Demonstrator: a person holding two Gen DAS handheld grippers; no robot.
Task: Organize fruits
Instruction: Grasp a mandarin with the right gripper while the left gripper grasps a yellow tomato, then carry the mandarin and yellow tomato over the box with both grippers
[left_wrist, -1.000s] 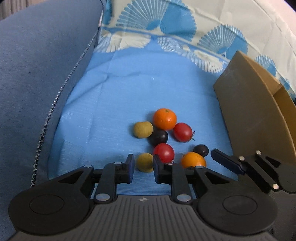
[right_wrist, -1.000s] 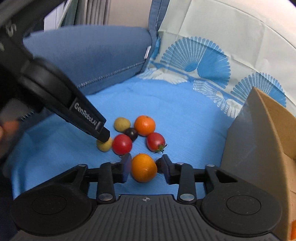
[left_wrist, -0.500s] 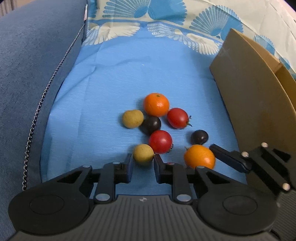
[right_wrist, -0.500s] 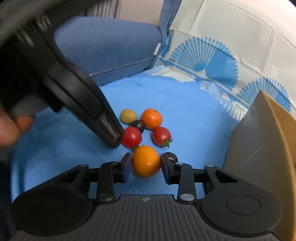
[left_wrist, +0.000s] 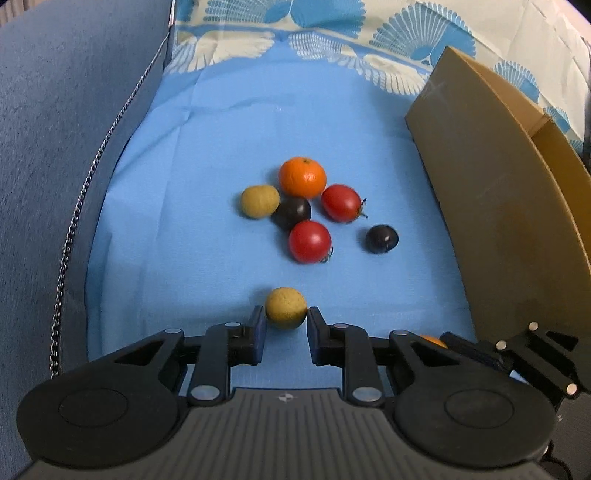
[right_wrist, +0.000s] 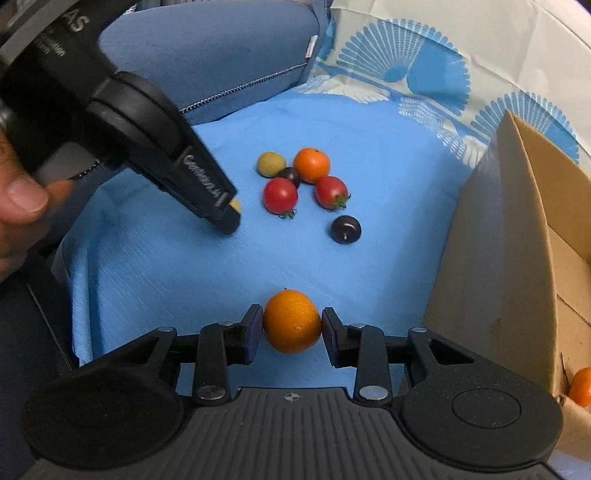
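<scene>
On the left, the left gripper (left_wrist: 286, 325) has its jaws drawn close on a tan round fruit (left_wrist: 286, 307), lifted clear of the blue cloth (left_wrist: 207, 236); further along sits the cluster: a second tan fruit (left_wrist: 259, 201), a dark plum (left_wrist: 292, 212), an orange (left_wrist: 302, 177) behind it, two red tomatoes (left_wrist: 309, 241), (left_wrist: 341, 202), all bunched and touching; a lone dark fruit (left_wrist: 382, 239) lies apart to their right; moving right, the right gripper (right_wrist: 291, 330) pinches a small orange (right_wrist: 292, 321) snugly between both pads, held above the cloth; far right stands the cardboard box (right_wrist: 517, 236), with another orange (right_wrist: 581, 386) peeking inside it.
</scene>
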